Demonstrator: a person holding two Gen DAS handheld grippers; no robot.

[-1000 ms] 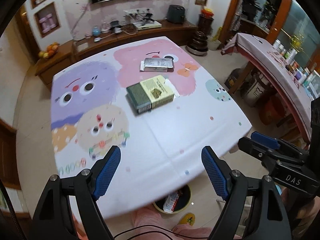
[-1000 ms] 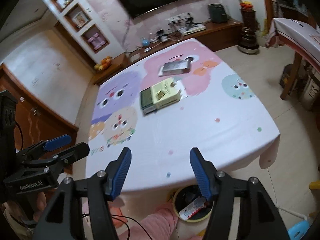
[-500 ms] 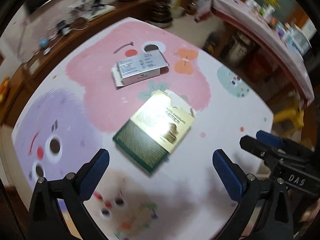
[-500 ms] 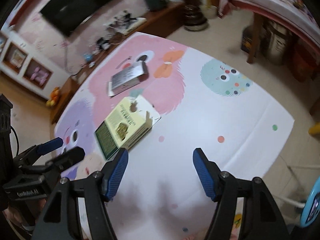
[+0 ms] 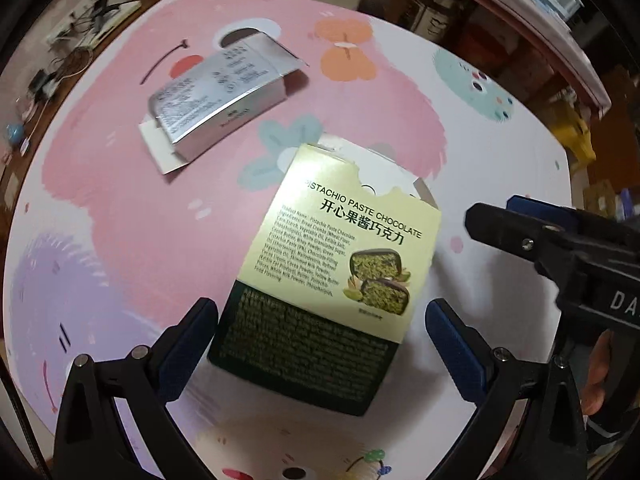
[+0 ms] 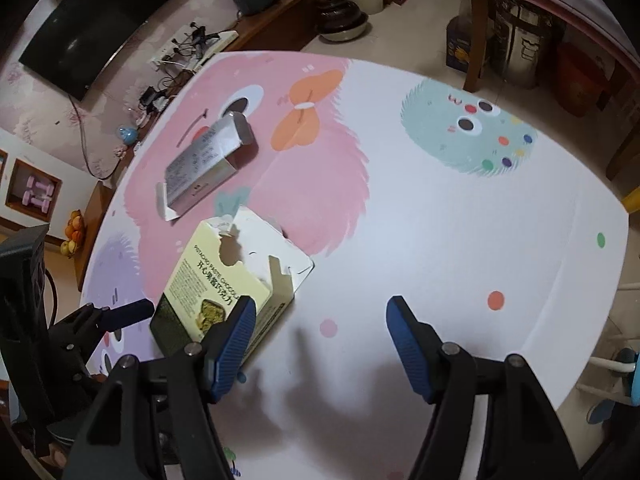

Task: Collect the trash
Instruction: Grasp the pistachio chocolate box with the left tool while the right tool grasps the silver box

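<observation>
1. The left gripper (image 5: 320, 344) points steeply down over the table (image 5: 500, 184); its jaws stand wide apart with nothing clamped
2. The pistachio chocolate box (image 5: 332, 276), green and cream, lies flat on the cartoon-printed tablecloth (image 6: 460, 240). Its dark green end sits between the left gripper's blue pads (image 5: 188, 340), which stand clear of its sides
3. The box's far end is torn open, with white flaps showing
4. The silver carton (image 5: 218, 104) lies farther back on the pink patch of the cloth, apart from the green box, one end flap open
5. The right gripper (image 6: 320, 344) hangs over bare cloth just beside the chocolate box (image 6: 212, 284); its jaws are apart and hold nothing
6. In the right wrist view the left pad overlaps the box's near corner; contact cannot be confirmed
7. A hand (image 5: 598, 372) shows on the right gripper's handle at the left wrist view's edge
</observation>
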